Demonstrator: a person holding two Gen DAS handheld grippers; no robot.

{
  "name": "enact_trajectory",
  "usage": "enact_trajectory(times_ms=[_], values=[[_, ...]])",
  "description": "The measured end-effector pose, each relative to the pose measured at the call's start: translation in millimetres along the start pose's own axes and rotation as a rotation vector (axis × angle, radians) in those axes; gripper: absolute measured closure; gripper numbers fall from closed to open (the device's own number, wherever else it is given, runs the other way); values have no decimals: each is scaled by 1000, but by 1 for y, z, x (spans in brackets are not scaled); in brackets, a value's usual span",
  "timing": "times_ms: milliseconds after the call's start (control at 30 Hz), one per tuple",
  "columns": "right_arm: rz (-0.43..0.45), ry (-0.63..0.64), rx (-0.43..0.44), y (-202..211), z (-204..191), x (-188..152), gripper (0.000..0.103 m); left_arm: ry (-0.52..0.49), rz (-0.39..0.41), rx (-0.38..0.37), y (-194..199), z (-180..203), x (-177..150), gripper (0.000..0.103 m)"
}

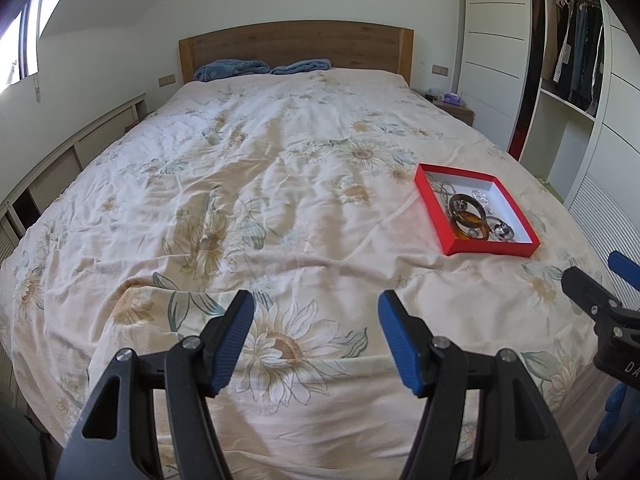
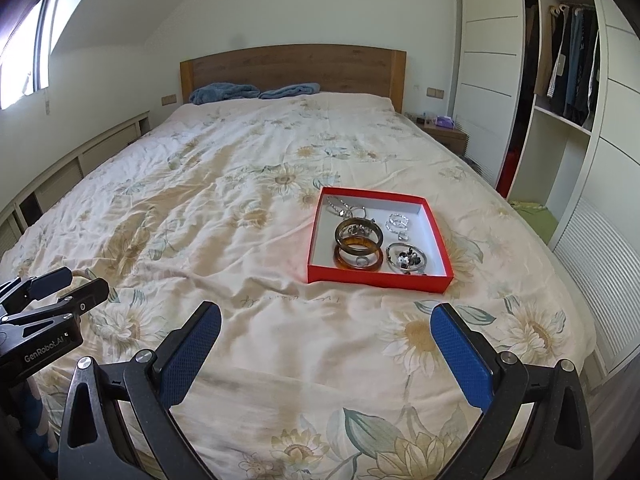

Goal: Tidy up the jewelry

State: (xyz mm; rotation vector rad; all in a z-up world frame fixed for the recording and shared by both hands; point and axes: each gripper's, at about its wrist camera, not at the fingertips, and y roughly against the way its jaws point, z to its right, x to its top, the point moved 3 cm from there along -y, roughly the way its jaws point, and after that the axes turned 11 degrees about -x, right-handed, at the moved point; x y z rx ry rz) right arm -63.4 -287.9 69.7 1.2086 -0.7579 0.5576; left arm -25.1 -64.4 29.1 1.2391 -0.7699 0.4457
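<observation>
A shallow red box (image 2: 379, 276) with a white inside lies on the flowered bedspread (image 2: 224, 216), toward the right side of the bed and near its foot end. It holds the jewelry in a loose heap: a grey-brown bangle (image 2: 359, 233) resting partly on an amber bangle (image 2: 358, 257) in the middle, a tangle of silver chain (image 2: 340, 205) in the far left corner, a small clear beaded bracelet (image 2: 398, 222) toward the far right, and a silver bangle with dark and white beads (image 2: 408, 261) in the near right corner. A small ring (image 2: 362, 262) lies inside the amber bangle.

The right gripper (image 2: 326, 340) hangs above the bedspread with its blue-padded fingers (image 2: 460, 360) spread wide and nothing between them. The box lies ahead of it, beyond the fingertips and a little right of the midline, well apart from both pads.

The left gripper (image 1: 316, 334) is also spread wide and empty, over a large printed sunflower. From its view the red box (image 1: 490, 247) lies ahead and off to the right, farther from this gripper than from the right one. The two grippers are side by side, each showing at the edge of the other's view, neither touching the box.

Beyond, folded blue blankets (image 2: 256, 93) lie against a wooden headboard (image 2: 292, 65). An open white wardrobe (image 2: 560, 92) with hanging clothes stands along the right wall, and a window (image 2: 24, 60) is at the left.
</observation>
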Motion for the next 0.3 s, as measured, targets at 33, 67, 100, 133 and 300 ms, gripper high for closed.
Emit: enact_trajectory(times_ms=[33,67,100,133,300], values=[[-1,2,0,-1,0,0,0,0,-2,-1,-1,0,0,40],[-2,2,0,-1,-1,-1,0,1,-3,-1,-1,0,0,40],[-3,2,0,-1,-1,-1,0,3,-6,-2,-2,-1,0,40],[-5,3,1,-2,-1,-1,0,4,-8,-3,-3,-1,0,40],[-11,7,2,-4,-2,-2,0,16,-23,-18,-6,-1,-1,40]])
